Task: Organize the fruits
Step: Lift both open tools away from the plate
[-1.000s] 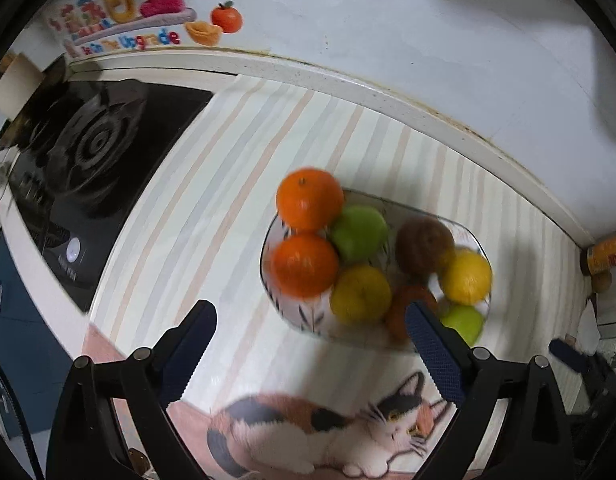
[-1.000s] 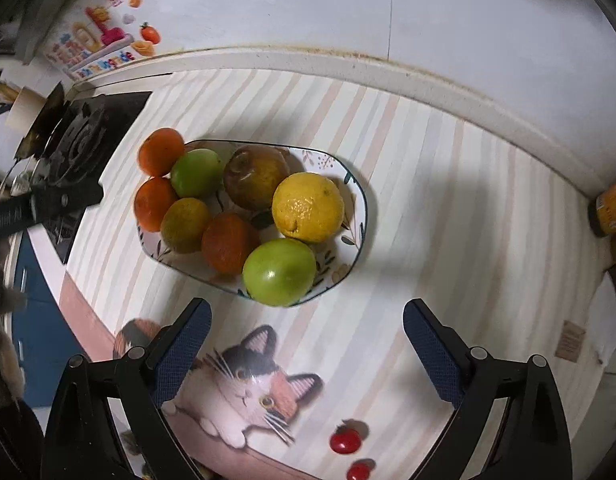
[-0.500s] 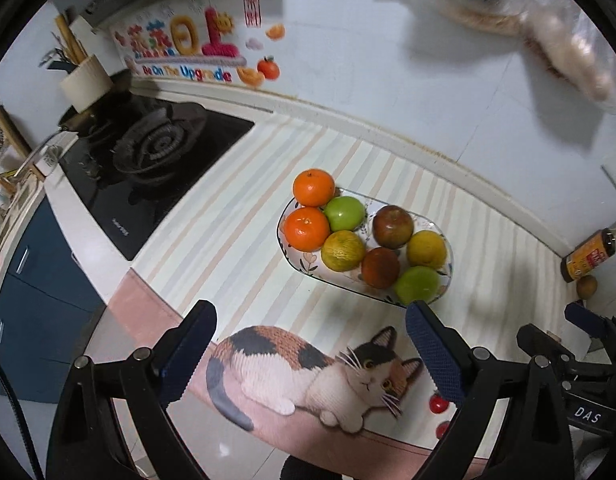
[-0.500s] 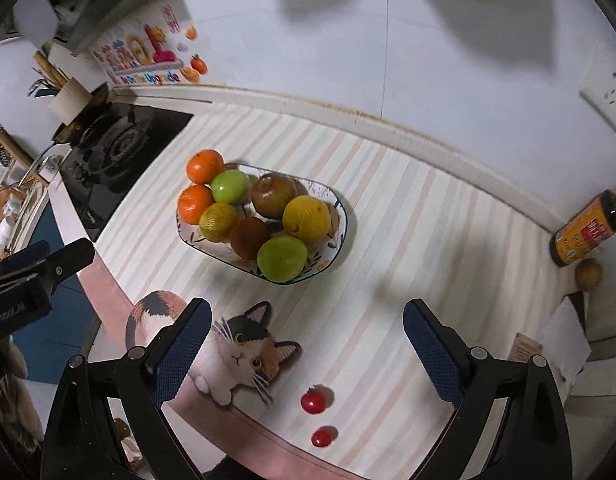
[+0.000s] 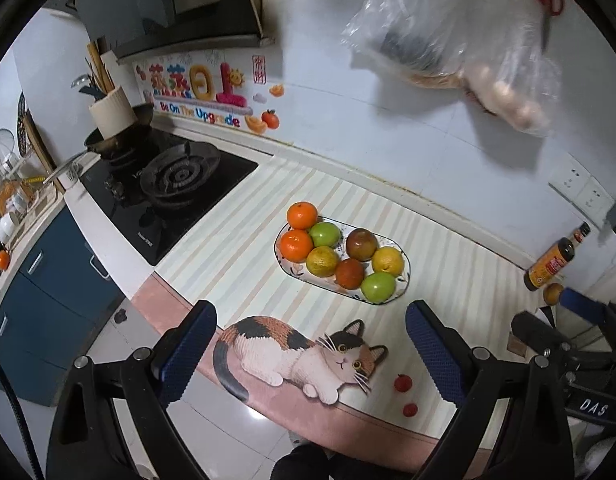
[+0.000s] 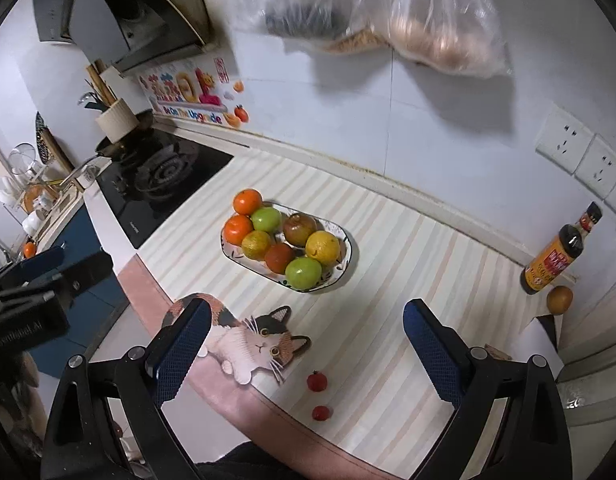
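Eight fruits fill the oval plate (image 5: 404, 276) on the striped table (image 6: 408, 264), straight ahead of both pairs of fingers and well beyond their tips: two oranges (image 5: 302, 215) at the far-left end, a green apple (image 5: 378, 286) at the near-right end. The left gripper (image 5: 310, 354) hangs above the table's front edge, its fingers (image 5: 188, 354) spread wide and empty. The right gripper (image 6: 306, 350) is likewise wide apart, holding nothing. Two small red tomatoes (image 6: 317, 381) lie between the right fingers, just beside the cat picture (image 6: 256, 342). A sauce bottle (image 6: 558, 256) stands far right by the wall.
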Tool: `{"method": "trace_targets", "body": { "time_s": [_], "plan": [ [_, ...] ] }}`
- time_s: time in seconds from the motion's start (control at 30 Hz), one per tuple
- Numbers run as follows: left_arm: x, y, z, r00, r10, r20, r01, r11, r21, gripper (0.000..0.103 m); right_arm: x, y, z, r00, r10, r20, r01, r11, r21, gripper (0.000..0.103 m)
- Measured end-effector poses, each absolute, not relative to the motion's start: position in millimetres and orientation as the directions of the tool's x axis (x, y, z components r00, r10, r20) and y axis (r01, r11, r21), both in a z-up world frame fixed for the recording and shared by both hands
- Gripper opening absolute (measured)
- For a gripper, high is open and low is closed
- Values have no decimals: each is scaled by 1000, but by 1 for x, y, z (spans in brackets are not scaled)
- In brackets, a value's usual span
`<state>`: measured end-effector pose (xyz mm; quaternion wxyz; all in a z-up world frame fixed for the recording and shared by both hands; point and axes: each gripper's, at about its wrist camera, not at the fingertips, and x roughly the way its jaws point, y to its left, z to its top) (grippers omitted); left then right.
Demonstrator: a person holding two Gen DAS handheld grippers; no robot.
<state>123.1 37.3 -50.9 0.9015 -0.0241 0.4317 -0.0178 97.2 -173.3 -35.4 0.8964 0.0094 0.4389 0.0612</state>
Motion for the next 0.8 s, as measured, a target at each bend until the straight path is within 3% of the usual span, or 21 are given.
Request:
{"method": "trace_targets", "body": {
  "time_s": [0.43, 0.8],
  "plan": [
    [75, 40, -19, 685, -49, -727, 9, 998, -59, 97, 53, -161, 8, 670, 127, -732, -128, 990, 56, 99],
    [69, 47, -13, 694, -52, -718, 14, 998, -59, 97, 52, -154, 7, 673, 122, -730, -114, 992, 61, 99]
  ]
}}
